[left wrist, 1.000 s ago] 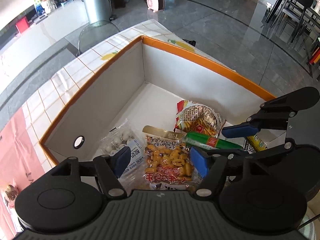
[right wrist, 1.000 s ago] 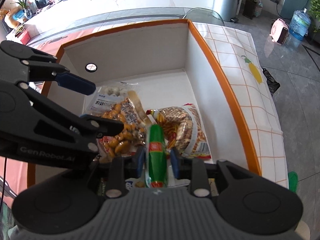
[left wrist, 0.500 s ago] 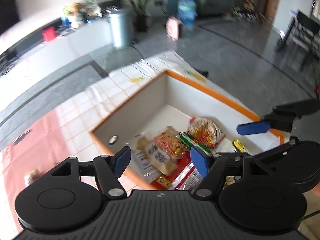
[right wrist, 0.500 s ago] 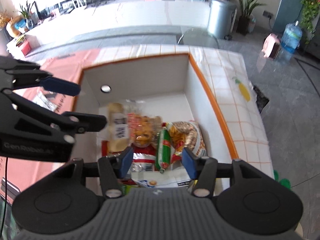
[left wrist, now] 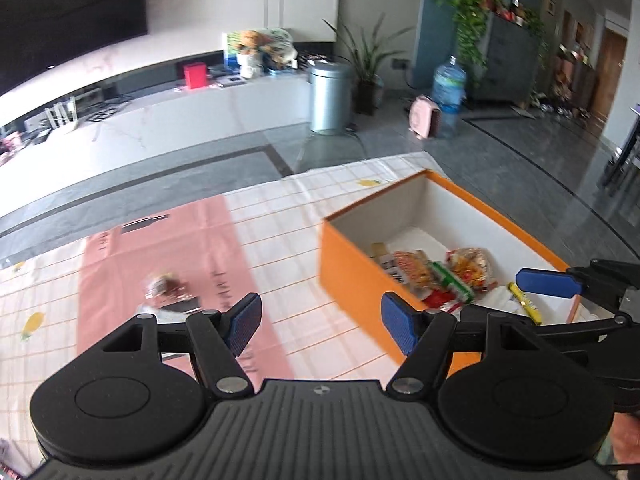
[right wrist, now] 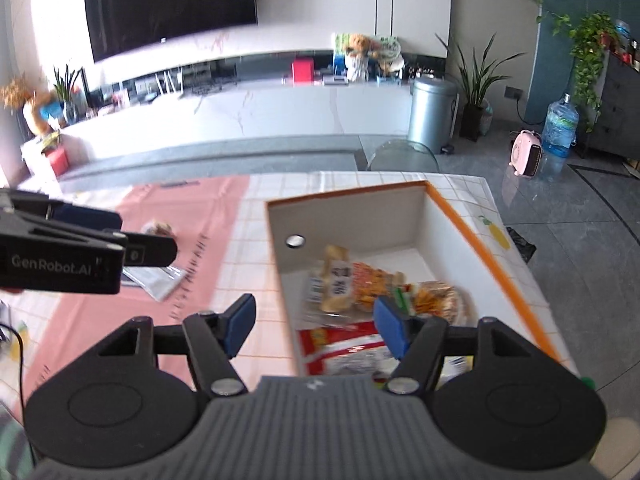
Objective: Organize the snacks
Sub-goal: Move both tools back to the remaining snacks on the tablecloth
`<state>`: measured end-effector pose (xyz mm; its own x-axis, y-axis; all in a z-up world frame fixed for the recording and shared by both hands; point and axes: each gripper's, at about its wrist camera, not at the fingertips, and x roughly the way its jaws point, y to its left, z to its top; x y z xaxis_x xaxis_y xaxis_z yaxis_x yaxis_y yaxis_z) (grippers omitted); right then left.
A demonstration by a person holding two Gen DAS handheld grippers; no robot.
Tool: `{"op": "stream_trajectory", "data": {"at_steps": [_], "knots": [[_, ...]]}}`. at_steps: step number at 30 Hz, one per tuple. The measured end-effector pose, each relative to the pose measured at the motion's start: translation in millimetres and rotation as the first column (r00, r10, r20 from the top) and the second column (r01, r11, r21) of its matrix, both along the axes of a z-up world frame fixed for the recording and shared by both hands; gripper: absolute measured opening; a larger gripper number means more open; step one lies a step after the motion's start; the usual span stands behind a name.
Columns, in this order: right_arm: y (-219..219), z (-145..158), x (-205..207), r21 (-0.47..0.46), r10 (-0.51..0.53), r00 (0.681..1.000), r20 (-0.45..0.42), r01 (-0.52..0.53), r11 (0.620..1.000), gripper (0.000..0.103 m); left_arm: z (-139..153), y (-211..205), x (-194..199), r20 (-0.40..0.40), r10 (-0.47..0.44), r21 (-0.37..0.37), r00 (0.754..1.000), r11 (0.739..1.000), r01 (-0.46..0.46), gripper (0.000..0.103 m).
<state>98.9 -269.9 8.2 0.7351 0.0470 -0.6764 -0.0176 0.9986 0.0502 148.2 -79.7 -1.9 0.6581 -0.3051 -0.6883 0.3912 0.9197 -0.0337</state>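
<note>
An orange box (left wrist: 352, 264) with a white inside stands on the table and holds several snack packs, among them a green stick pack (left wrist: 452, 280) and a yellow peanut bag (left wrist: 412, 266). The box also shows in the right wrist view (right wrist: 492, 256), with a red pack (right wrist: 340, 340) near its front. My left gripper (left wrist: 320, 320) is open and empty, raised above the table left of the box. My right gripper (right wrist: 314, 326) is open and empty above the box's near left corner. Two loose snack packs (left wrist: 166, 286) lie on the pink mat, one clear (right wrist: 156, 278).
The table has a checked cloth (left wrist: 280, 208) and a pink mat (left wrist: 160, 248). The left gripper's arm (right wrist: 60, 256) crosses the left side of the right wrist view. The table ends to the right of the box, above a grey floor (right wrist: 580, 216).
The right gripper has let go of the green stick pack, which now lies in the box. Both grippers have risen and pulled back from the box, the left one swinging left over the mat.
</note>
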Motion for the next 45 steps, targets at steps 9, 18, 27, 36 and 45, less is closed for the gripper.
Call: {"op": "stream_trajectory", "data": {"at_steps": [9, 18, 27, 36, 45], "knots": [[68.1, -5.8, -17.9, 0.007, -0.002, 0.999, 0.053, 0.002, 1.0, 0.065, -10.7, 60.4, -21.2, 0.032, 0.095, -0.006, 0.995, 0.995, -0.095, 0.08], [114.4, -44.0, -12.0, 0.011, 0.041, 0.999, 0.012, -0.041, 0.999, 0.065, -55.7, 109.0, -20.9, -0.031, 0.148, -0.035, 0.989, 0.988, -0.149, 0.08], [145.5, -74.7, 35.8, -0.045, 0.09, 0.994, -0.062, -0.093, 0.995, 0.065, -83.9, 136.2, 19.4, -0.132, 0.162, -0.062, 0.978, 0.983, -0.171, 0.076], [162.6, -106.4, 103.0, -0.122, 0.146, 0.984, -0.098, -0.158, 0.98, 0.065, -117.2, 149.4, 79.9, -0.243, 0.173, -0.079, 0.955, 0.977, -0.197, 0.076], [168.9, -132.9, 164.3, -0.106, 0.178, 0.974, -0.144, -0.194, 0.975, 0.065, -138.2, 171.2, 114.7, -0.282, 0.228, -0.092, 0.932, 0.961, -0.263, 0.077]]}}
